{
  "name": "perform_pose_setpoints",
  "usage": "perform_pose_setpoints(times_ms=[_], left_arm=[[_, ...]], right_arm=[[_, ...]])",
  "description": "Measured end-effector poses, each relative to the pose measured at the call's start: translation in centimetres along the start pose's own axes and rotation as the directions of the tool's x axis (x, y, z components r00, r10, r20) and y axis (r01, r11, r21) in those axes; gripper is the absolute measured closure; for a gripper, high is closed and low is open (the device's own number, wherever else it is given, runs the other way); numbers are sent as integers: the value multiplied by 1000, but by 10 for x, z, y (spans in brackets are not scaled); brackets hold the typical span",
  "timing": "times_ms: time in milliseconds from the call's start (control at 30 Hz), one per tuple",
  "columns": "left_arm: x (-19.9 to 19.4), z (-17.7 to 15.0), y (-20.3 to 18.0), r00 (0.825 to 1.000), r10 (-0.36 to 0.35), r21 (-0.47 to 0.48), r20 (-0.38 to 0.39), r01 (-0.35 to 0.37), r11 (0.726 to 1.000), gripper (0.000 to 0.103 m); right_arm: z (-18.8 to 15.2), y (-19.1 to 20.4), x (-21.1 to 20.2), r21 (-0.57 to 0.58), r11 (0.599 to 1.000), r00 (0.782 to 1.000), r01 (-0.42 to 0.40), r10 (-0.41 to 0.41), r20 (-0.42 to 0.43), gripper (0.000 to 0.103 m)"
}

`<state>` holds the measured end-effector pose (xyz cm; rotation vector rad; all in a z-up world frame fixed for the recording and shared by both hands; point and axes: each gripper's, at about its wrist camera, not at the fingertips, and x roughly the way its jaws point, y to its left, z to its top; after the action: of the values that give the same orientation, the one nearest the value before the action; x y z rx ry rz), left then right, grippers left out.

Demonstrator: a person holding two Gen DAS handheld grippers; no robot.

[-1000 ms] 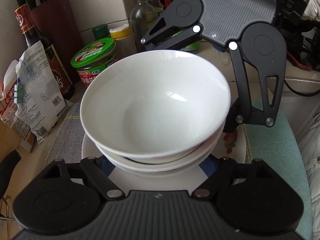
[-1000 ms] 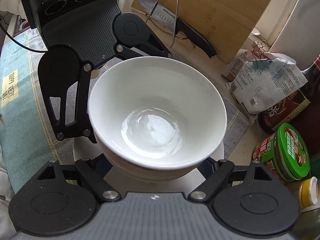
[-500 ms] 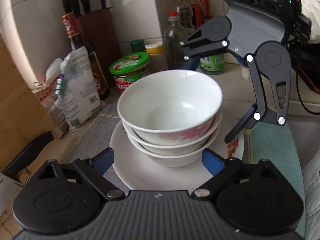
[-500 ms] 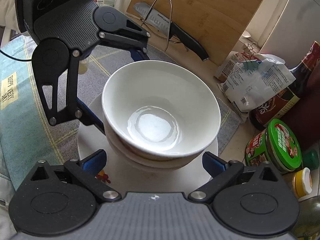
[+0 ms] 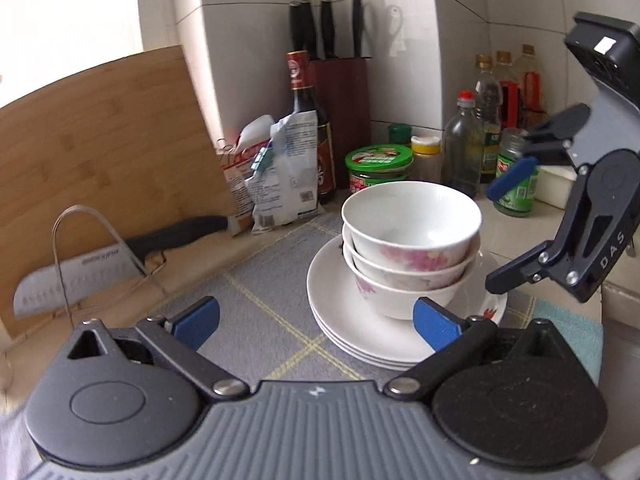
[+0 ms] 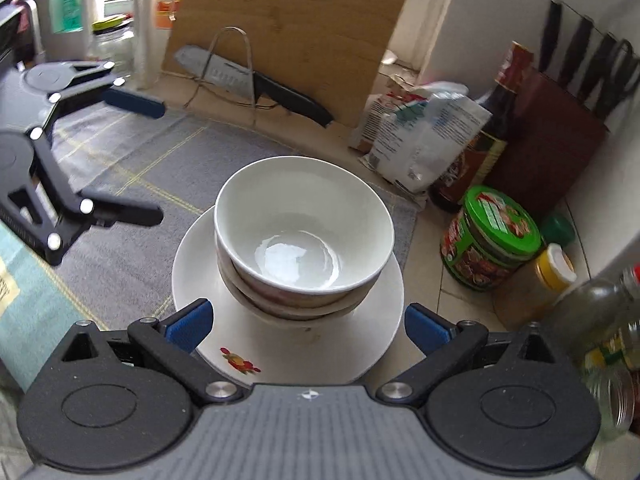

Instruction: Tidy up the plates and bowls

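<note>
A stack of white bowls (image 5: 412,216) with pink flowers stands on a pile of white plates (image 5: 340,304) on a grey mat. My left gripper (image 5: 316,322) is low in front of the plates, its jaws opening wide, with nothing pressed between them. My right gripper (image 5: 506,230) hovers at the right of the bowls, open and clear of them. In the right wrist view the bowls (image 6: 304,240) and plates (image 6: 192,272) lie just beyond my right gripper (image 6: 308,326), whose blue pads flank the plate rim without touching. There my left gripper (image 6: 160,160) hangs apart at the left.
A bamboo cutting board (image 5: 104,152) leans on the wall, with a knife (image 5: 80,276) in a wire stand before it. Snack bags (image 5: 280,176), a soy bottle (image 5: 304,128), a knife block (image 5: 344,120), a green-lidded jar (image 5: 378,168) and several bottles (image 5: 464,148) crowd the back.
Both grippers opened, letting go of the top bowl, which now rests in the stack. Both drew back and up from the bowls, the left one swinging away to the side.
</note>
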<state>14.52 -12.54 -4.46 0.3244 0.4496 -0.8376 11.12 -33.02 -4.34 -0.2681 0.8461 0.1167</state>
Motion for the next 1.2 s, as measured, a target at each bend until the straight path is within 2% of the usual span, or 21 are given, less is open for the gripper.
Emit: perform_pose_setpoints(times_ms=[133,267,367,433,667,1200], left_arm=[[-22,-5,-12,997,82,-60,-10,-82,995,1],[-50,-1,-17,988,142,-138,-62,-150,979,1],[-66,1,-18,978,176,-174,-107,-193,966,1],[-76,1,-21,973,194,-176,-122,-214,961,1],[-107,1,-29,972,200,-178,-121,-219,959,1],[-123,-2,-33,971,193,-210,-138,-219,953,1]], right_arm=[[-13,26,-17,174,979,995,104,-100,-29,0],[-26,50,-34,342,914,976,219,-199,-90,0],[-32,64,-47,414,870,964,267,-244,-108,0],[-35,72,-57,446,853,962,272,-254,-100,0],[-41,90,-86,505,823,962,260,-268,-58,0],[-48,104,-101,540,805,962,246,-272,-33,0]])
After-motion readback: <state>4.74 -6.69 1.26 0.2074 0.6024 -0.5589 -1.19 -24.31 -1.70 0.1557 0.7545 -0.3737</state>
